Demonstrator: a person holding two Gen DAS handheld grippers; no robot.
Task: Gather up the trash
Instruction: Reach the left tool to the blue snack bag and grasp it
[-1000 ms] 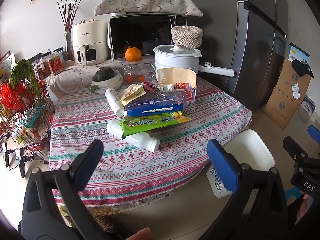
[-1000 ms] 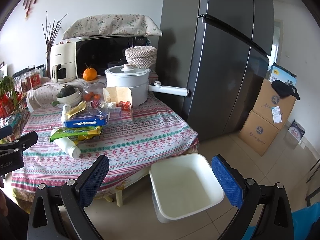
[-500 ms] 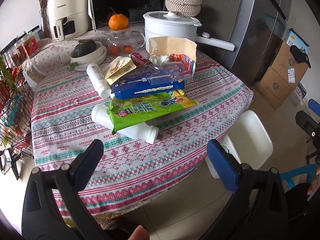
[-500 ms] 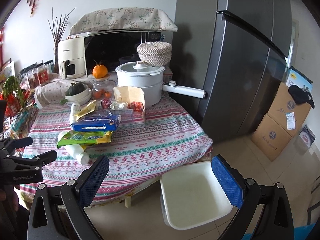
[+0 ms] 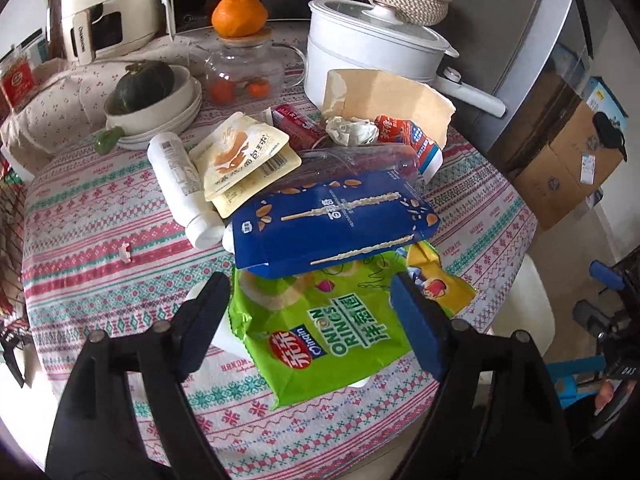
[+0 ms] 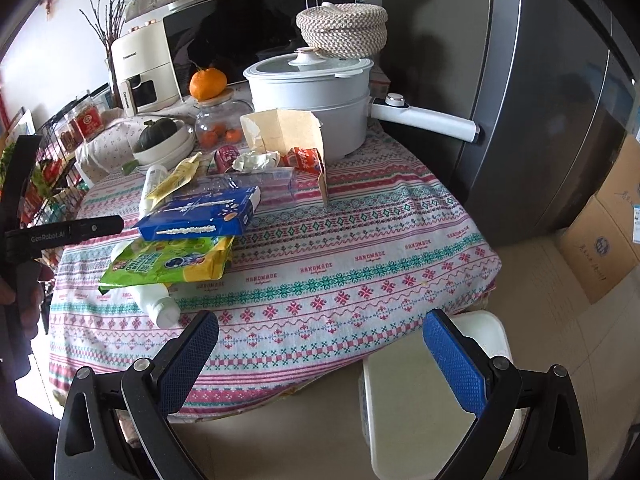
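On the table (image 6: pixel 360 240), with its striped patterned cloth, the trash lies in one loose heap: two white plastic bottles, one green chip bag (image 5: pixel 340 328), one blue snack box (image 5: pixel 332 224), one pale yellow pouch (image 5: pixel 244 160), one clear plastic tray (image 6: pixel 256 184), one crumpled tissue (image 5: pixel 351 130), two small red wrappers and one torn brown paper bag (image 5: pixel 392 100). One bottle (image 5: pixel 180 184) lies beside the pouch; the other bottle (image 6: pixel 158 306) lies under the chip bag with only its ends showing. The left gripper (image 5: pixel 316 320) is spread wide just over the near end of the chip bag, one finger on each side of it, not visibly touching it. The bag is bright green with a yellow end, printed "ONION RINGS", flattened and creased, and the blue box rests across its far end. The right gripper (image 6: pixel 320 354) is also spread wide and empty, held off the table's near edge, well apart from the heap. Below it, one white bin (image 6: pixel 424 408) stands on the floor beside the table. Behind the heap stand one white pot (image 6: pixel 312 96), one glass jar (image 5: pixel 240 72) with an orange (image 5: pixel 239 16) on its lid, and a bowl holding a dark squash (image 5: pixel 144 86).
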